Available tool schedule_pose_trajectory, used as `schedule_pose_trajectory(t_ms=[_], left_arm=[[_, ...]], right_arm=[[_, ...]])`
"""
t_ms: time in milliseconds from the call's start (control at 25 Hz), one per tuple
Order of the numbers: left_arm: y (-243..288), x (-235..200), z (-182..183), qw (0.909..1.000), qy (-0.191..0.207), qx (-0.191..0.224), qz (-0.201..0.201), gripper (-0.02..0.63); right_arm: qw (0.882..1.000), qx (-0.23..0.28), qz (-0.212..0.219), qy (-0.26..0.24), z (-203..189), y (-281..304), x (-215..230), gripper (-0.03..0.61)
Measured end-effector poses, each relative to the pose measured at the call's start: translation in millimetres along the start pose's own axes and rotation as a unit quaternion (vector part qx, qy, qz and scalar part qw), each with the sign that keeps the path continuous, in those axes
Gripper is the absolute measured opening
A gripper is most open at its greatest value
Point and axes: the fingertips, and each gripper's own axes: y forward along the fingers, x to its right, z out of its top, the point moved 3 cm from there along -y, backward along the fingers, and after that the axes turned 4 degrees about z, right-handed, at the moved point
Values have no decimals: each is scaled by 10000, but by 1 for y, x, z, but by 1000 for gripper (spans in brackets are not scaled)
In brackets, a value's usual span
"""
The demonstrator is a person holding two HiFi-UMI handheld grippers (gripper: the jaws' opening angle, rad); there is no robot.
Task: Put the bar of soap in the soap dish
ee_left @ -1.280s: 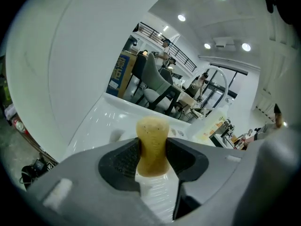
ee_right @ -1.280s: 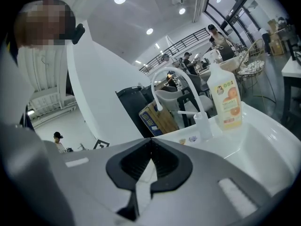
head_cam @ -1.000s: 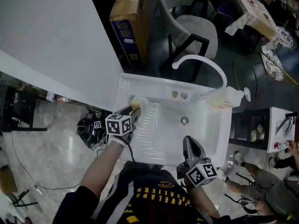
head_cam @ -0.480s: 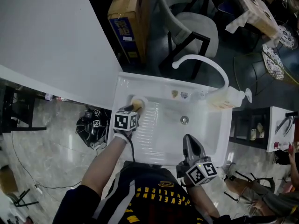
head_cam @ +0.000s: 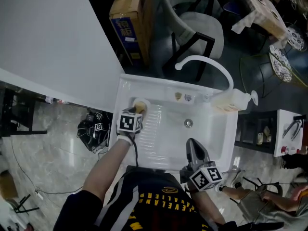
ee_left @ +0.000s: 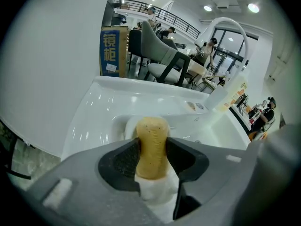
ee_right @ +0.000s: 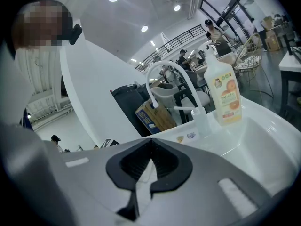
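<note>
At the far left of the head view the left claw [ee_left: 151,147] reaches over the left rear corner of the white sink [head_cam: 163,138], pointing steeply down. Its own view shows it clenched on the bar of soap [ee_left: 151,128], a tan, speckled bar standing on edge with a dark pad pressed against each broad face. Just behind and under the bar sits the white soap dish [ee_left: 126,126], on the sink's ledge near that corner. The soap hangs right at the dish, but I cannot tell whether its lower end already rests in it. By my reading, the step in hand is the placing itself: carrying is over and only the set-down remains. The next move calls for easing the bar down until the dish bears it, then parting the pads without tipping it out, since a bar on edge may topple. Further right, the curved white faucet [head_cam: 207,61] arches over the basin and a pump bottle [head_cam: 230,101] stands on the back ledge. At the near right edge the right claw [ee_right: 150,144] hovers with its tips closed together on nothing, taking no part.
</note>
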Motion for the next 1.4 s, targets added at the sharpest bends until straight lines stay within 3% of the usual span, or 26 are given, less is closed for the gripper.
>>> schedule_pose_trajectory(t_ms=[200, 440, 600, 920, 1200, 1320, 1400], left_arm=[[1, 0, 2, 9999, 31, 58, 94, 193], [-16, -5, 13, 9990, 88, 353, 274, 265], [-34, -5, 17, 9972, 68, 576, 468, 272], [-103, 3, 26, 9849, 87, 1451, 936, 275], [-174, 73, 43, 9639, 626, 2569, 320, 270], [-199, 116, 43, 9505, 790, 2997, -211, 222], [-210, 143, 38, 9431, 827, 3184, -490, 145]], right_arm=[[10000, 9, -1, 12, 1, -2, 2, 3], [10000, 55, 49, 42, 2, -5, -1, 3], [9999, 84, 88, 28, 3, -11, -1, 3], [9997, 244, 56, 19, 6, -37, 6, 3], [9989, 299, 326, -173, 5, -59, -3, 3], [9974, 308, 547, -341, 5, -67, -13, 3], [9955, 369, 711, -510, 9, -70, -20, 3]])
